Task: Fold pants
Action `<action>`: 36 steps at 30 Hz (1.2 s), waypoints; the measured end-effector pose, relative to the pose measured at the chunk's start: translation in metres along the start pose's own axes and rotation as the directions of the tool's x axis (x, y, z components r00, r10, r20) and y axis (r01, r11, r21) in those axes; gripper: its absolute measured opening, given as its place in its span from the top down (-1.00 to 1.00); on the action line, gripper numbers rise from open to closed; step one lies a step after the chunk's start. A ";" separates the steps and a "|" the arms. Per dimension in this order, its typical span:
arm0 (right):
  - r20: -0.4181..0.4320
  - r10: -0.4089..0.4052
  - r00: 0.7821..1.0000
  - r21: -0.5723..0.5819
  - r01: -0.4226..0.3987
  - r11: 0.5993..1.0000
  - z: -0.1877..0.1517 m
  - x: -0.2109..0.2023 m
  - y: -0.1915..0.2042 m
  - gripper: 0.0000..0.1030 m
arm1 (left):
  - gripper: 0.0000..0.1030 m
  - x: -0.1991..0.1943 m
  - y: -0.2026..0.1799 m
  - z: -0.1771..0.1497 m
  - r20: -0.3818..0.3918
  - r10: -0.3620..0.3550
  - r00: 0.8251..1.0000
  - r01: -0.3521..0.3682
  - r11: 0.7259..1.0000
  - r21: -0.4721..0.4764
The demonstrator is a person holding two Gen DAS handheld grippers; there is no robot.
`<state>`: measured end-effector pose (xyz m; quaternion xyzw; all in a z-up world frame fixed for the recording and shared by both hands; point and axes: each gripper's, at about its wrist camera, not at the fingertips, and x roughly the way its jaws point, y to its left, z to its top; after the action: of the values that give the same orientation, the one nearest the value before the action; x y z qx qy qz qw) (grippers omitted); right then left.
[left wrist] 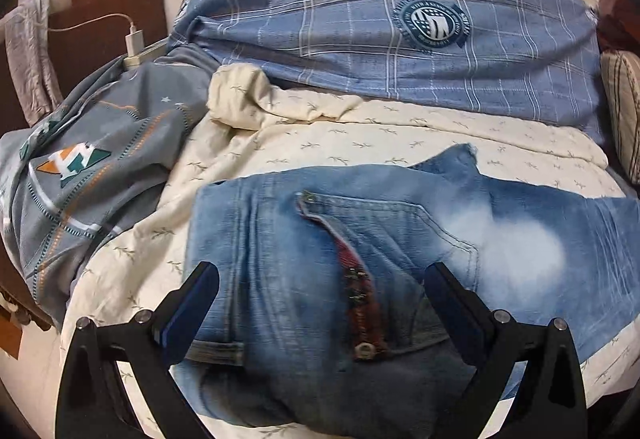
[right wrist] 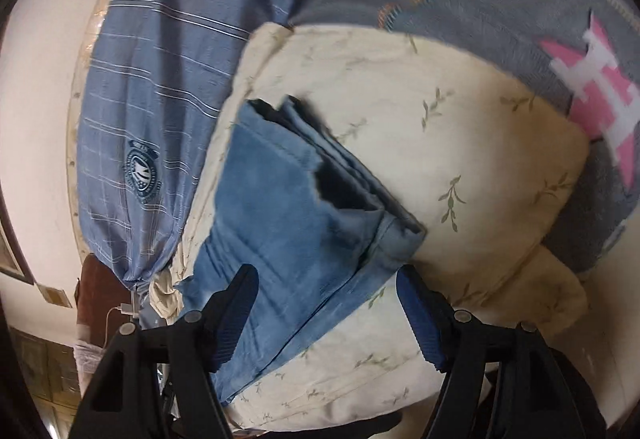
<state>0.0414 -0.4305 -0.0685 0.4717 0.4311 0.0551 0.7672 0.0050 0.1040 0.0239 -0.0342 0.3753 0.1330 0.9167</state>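
Observation:
Faded blue jeans lie folded on a cream quilt. In the left wrist view the waist end faces me, with the open fly, its red zipper tape and a front pocket showing. My left gripper hovers open over that waist, one finger on each side of the fly, pads off the cloth. In the right wrist view the stacked legs of the jeans run away from me to their frayed hems. My right gripper stands open above the near part of the legs, holding nothing.
A blue plaid pillow lies behind the quilt. A grey patterned cover is bunched at the left, with a white charger and cable by a brown upholstered piece. A striped cushion sits at the right edge.

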 end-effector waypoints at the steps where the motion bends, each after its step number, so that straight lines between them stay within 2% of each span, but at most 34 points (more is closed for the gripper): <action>1: 0.015 0.004 1.000 0.003 -0.004 1.000 0.001 0.000 0.000 -0.47 | -1.00 0.001 -0.003 0.000 -0.001 -0.008 1.000 0.008 1.000 0.003; 3: 0.033 -0.011 0.999 -0.028 0.012 1.000 0.004 -0.002 0.006 -0.43 | -1.00 0.002 -0.007 -0.001 -0.011 -0.032 0.999 0.032 0.999 0.008; 4: 0.048 -0.024 0.999 -0.041 0.026 0.999 0.005 -0.001 0.010 -0.22 | -1.00 0.004 -0.010 -0.002 -0.019 -0.049 0.999 0.049 0.999 0.011; 5: 0.061 -0.050 0.997 -0.057 0.053 0.997 0.006 -0.004 0.011 0.11 | -1.00 0.005 -0.012 -0.002 -0.025 -0.056 0.998 0.057 0.998 0.013; 6: 0.072 -0.066 0.995 -0.073 0.072 0.995 0.008 -0.009 0.011 0.63 | -1.00 0.007 -0.013 -0.003 -0.033 -0.052 0.998 0.053 0.998 0.019; 7: 0.079 -0.071 0.994 -0.079 0.077 0.994 0.008 -0.013 0.013 0.63 | -1.00 0.008 -0.014 -0.003 -0.038 -0.042 0.998 0.043 0.999 0.024; 10: 0.161 -0.106 0.981 -0.197 0.137 0.971 -0.002 -0.034 0.035 0.64 | -1.00 0.015 -0.013 -0.004 -0.072 -0.040 0.997 0.041 0.999 0.019; 12: 0.174 -0.196 0.965 -0.268 0.238 0.933 -0.009 -0.025 0.038 0.64 | -1.00 0.020 -0.010 -0.004 -0.096 -0.048 0.994 0.049 0.999 0.002; 14: 0.119 -0.274 0.954 -0.289 0.297 0.910 -0.008 -0.002 0.027 0.63 | -1.00 0.018 -0.008 -0.004 -0.090 -0.056 0.994 0.055 0.998 -0.012; 15: 0.097 -0.253 0.963 -0.255 0.269 0.929 -0.007 0.000 0.018 0.56 | -1.00 0.016 -0.008 -0.004 -0.080 -0.055 0.995 0.054 0.998 -0.008; 16: 0.113 -0.221 0.969 -0.243 0.242 0.939 -0.005 -0.007 0.016 0.47 | -1.00 0.014 -0.009 -0.004 -0.073 -0.053 0.996 0.053 0.999 -0.002; 17: 0.117 -0.209 0.971 -0.251 0.232 0.940 -0.005 -0.010 0.018 0.35 | -1.00 0.013 -0.010 -0.004 -0.069 -0.053 0.996 0.054 0.999 0.003; 18: 0.118 -0.203 0.972 -0.259 0.227 0.939 -0.004 -0.013 0.021 -0.17 | -1.00 0.013 -0.011 -0.003 -0.069 -0.055 0.996 0.056 0.998 0.006; 19: 0.122 -0.193 0.974 -0.260 0.219 0.940 -0.004 -0.017 0.022 -0.47 | -1.00 0.013 -0.011 -0.003 -0.069 -0.057 0.996 0.058 0.998 0.005; 24: 0.127 -0.148 0.981 -0.265 0.177 0.948 -0.007 -0.025 0.034 -0.46 | -1.00 0.009 -0.010 0.001 -0.049 -0.070 0.996 0.070 0.998 -0.009; 31: 0.109 -0.193 0.975 -0.221 0.213 0.952 -0.010 -0.005 0.024 -0.46 | -1.00 0.007 -0.009 0.001 -0.040 -0.036 0.999 0.036 0.999 0.003; 36: 0.134 -0.264 0.955 -0.280 0.292 0.915 -0.014 0.001 0.034 -0.43 | -1.00 0.012 -0.003 0.001 -0.065 -0.034 0.997 0.033 0.999 -0.024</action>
<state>0.0432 -0.4020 -0.0458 0.2873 0.4445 -0.0125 0.8484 0.0145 0.1039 0.0160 -0.0554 0.4029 0.1207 0.9055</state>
